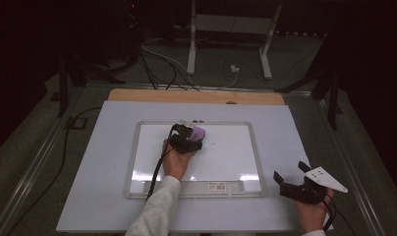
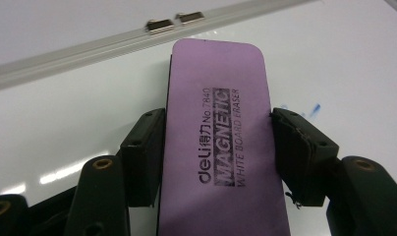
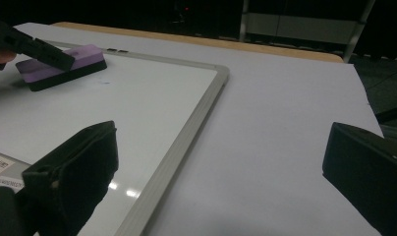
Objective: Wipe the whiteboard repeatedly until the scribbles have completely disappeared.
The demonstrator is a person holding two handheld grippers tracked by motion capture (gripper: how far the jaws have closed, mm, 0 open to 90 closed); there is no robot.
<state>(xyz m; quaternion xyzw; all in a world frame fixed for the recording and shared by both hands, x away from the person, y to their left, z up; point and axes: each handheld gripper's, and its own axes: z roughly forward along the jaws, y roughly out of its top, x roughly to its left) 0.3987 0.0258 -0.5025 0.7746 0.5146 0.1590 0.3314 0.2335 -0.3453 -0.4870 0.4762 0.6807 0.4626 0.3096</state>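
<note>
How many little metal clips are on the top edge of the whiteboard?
2. Both sit side by side on the whiteboard's top frame: the left clip and the right clip, just beyond the purple eraser. No others show along the frame.

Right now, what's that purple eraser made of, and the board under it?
The purple eraser looks like matte foam on top, with a darker felt-like layer below, probably. The whiteboard is smooth and glossy, since lights reflect off it; its frame looks like dull grey metal or plastic.

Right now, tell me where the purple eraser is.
The purple eraser sits clamped in the left gripper, on the whiteboard near its far edge, just left of a faint blue mark.
</note>
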